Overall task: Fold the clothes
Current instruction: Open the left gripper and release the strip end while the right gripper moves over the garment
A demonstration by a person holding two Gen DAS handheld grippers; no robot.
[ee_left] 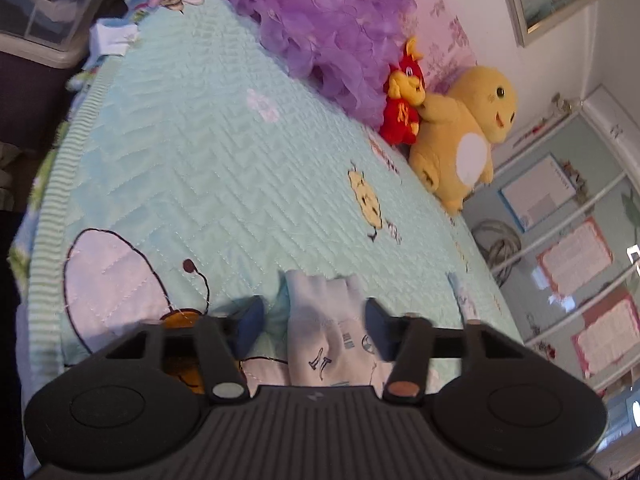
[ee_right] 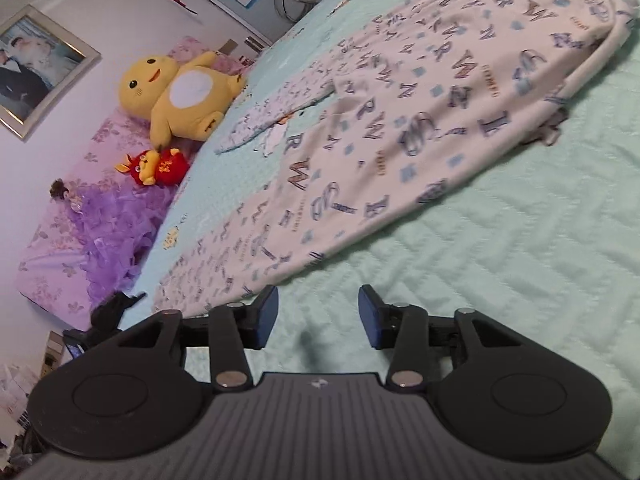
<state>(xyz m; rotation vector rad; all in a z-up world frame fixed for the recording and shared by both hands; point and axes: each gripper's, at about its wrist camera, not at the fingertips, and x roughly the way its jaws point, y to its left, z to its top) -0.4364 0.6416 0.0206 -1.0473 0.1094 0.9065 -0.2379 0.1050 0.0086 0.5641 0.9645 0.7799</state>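
A white garment (ee_right: pixel 400 120) printed with blue and grey letters lies spread across the mint quilted bedspread (ee_right: pixel 520 280), partly folded over itself. My right gripper (ee_right: pixel 318 312) is open just above the bare bedspread, a little short of the garment's near edge, with nothing between its fingers. In the left wrist view a bunched end of the same printed cloth (ee_left: pixel 328 340) rises between the fingers of my left gripper (ee_left: pixel 314 320). Its jaws stand wide apart: the right pad (ee_left: pixel 376 324) touches the cloth, the left pad (ee_left: pixel 252 324) is clear of it.
A yellow plush toy (ee_left: pixel 464 140) and a small red plush (ee_left: pixel 402 96) sit by the pink headboard (ee_right: pixel 60 200), beside a purple ruffled pillow (ee_left: pixel 328 20). A clear storage box (ee_left: pixel 48 8) stands off the bed's far edge. A framed picture (ee_right: pixel 32 68) hangs on the wall.
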